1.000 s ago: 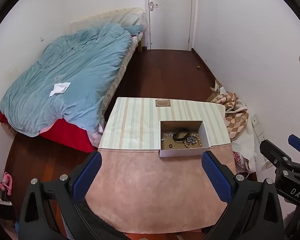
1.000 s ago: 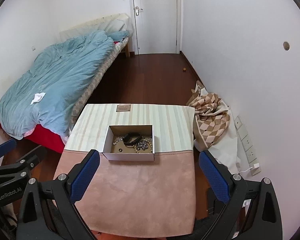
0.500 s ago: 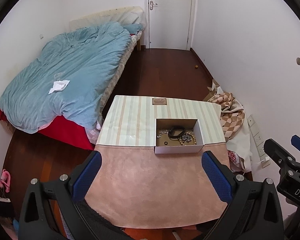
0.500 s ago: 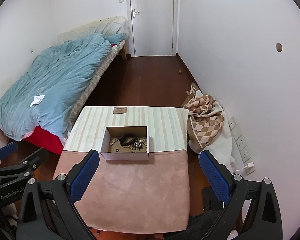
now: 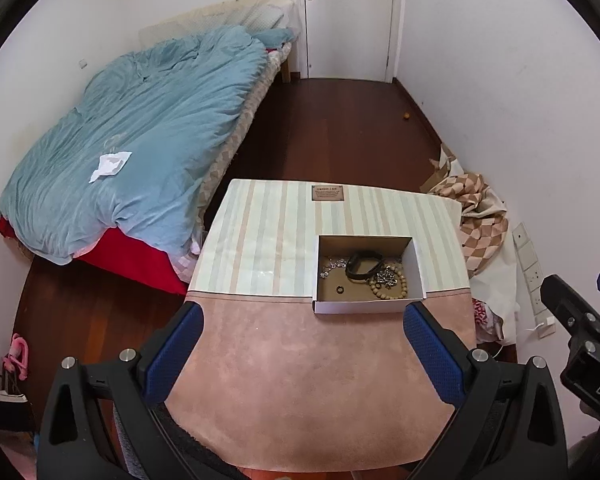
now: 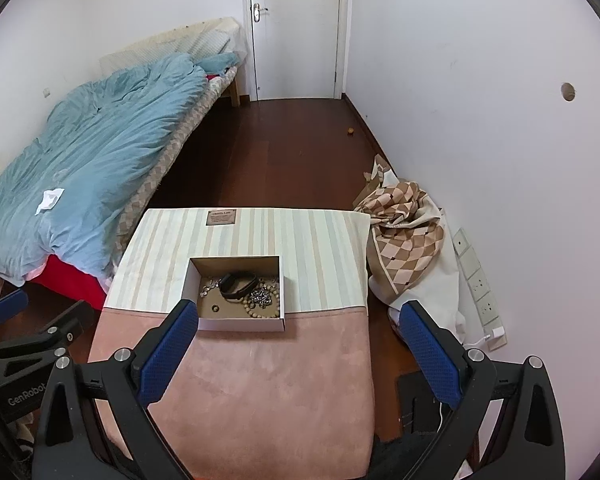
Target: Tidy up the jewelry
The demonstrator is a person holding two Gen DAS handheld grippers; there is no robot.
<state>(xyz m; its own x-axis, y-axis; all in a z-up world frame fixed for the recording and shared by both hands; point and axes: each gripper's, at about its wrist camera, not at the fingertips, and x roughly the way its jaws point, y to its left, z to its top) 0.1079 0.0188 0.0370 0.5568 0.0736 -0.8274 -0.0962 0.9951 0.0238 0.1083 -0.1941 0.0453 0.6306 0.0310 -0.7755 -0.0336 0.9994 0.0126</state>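
- The bed (image 5: pixel 132 152) fills the left of the room under a blue duvet (image 6: pixel 100 148), with a white scrap of paper (image 5: pixel 110 165) lying on it.
- The table (image 5: pixel 300 380) stands beside the bed; its far half is striped, its near half pink.
- A checked cloth (image 6: pixel 404 240) is heaped on the floor by the right wall, next to the table.
- The left gripper (image 5: pixel 302 340) hangs over the pink half with its blue pads wide apart and nothing between them.
- The right gripper (image 6: pixel 298 342) is likewise spread wide and empty (its left pad overlaps the near left corner of the box in its own view).
- The box (image 5: pixel 366 307), open-topped cardboard, sits on the striped half, its front wall at the seam with the pink.
- Inside the box: a black band (image 5: pixel 364 266) near the middle, a wooden bead bracelet (image 5: pixel 392 286) at the right, a silver chain (image 5: pixel 334 266) at the left, and a small dark ring (image 5: pixel 339 289) at the front.
- A small brown label (image 5: pixel 328 193) lies at the far edge of the table.
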